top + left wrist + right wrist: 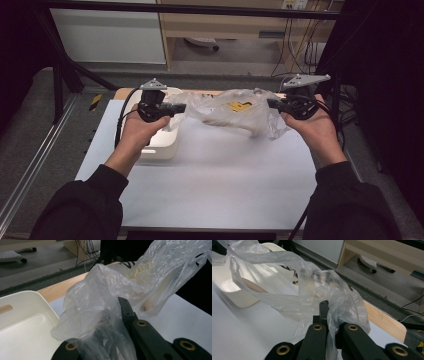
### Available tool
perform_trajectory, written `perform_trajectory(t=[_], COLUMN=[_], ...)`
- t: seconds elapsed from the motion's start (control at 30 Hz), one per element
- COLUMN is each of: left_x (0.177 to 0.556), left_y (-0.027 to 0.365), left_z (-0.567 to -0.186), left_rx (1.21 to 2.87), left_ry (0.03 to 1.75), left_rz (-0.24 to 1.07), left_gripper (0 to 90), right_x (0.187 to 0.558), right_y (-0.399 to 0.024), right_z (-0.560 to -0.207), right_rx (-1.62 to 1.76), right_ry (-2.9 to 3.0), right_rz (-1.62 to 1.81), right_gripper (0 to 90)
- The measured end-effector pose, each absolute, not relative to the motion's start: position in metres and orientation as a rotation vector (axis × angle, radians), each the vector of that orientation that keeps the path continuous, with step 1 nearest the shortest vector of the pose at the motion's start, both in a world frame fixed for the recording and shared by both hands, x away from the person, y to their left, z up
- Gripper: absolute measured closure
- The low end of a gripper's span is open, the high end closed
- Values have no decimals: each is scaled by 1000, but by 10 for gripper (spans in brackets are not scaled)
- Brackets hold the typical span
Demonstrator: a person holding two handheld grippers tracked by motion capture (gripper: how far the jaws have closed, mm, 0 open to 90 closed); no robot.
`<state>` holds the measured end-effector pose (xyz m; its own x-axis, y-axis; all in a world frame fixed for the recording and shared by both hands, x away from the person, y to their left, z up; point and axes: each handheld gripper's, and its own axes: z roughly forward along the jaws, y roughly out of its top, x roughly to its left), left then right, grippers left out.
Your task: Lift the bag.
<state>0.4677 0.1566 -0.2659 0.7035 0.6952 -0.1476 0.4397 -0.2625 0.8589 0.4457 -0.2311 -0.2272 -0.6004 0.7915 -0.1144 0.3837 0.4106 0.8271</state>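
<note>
We hold the plastic bag (pixel 235 112) stretched across the upper middle of the frame, above the desk (pixel 210 185), left gripper (pixel 176 108) and right gripper (pixel 272 103) each with jaws clamped on one end; the white tray (pixel 162 145) lies lower left, nearer our left hand.

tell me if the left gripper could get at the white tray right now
Probably not as things stand: the left gripper is shut on the plastic bag, held up with the right gripper. The white tray lies just beneath it, nothing between.
</note>
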Motion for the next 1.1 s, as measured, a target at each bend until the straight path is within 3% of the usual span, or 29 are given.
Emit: perform_trajectory(t=[0.3,0.67,1.1], left_x=[479,520,516], left_y=[146,142,146], left_z=[-247,-222,-235], left_rx=[1924,1895,1910], left_ry=[865,933,940], left_rz=[344,387,380], left_gripper=[900,900,900], right_x=[455,465,467], right_y=[-234,-244,-245], right_z=[-213,-205,-207], right_rx=[1003,1037,1037], right_ry=[2155,2114,2115], right_rz=[1075,1087,1087], right_gripper=[900,900,900])
